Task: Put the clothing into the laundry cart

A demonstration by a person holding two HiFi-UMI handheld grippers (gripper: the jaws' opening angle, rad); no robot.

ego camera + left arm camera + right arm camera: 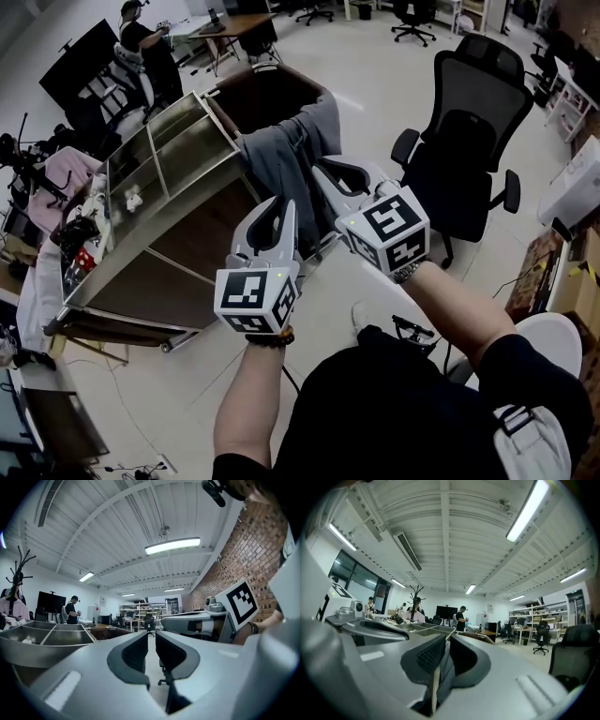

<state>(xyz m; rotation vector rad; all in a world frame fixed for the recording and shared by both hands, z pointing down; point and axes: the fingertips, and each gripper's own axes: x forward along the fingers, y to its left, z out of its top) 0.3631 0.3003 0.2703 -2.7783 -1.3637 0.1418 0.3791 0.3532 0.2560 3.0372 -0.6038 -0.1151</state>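
Note:
A grey garment (281,161) hangs over the rim of the brown-lined bin (267,94) at the end of the steel laundry cart (169,150). Both grippers are raised in front of me, pointing out over the cart. My left gripper (279,206) (151,641) is open with a narrow gap between its jaws, and nothing is in that gap. My right gripper (323,172) (446,644) is beside it, its tips over the garment in the head view. Its jaws are shut, and no cloth shows beyond its tips in the right gripper view.
A black office chair (464,141) stands to the right of the cart. A cluttered table (75,234) and pink cloth (61,173) are at the left. A person (145,47) works at a desk at the back. White boxes (577,183) stand at the far right.

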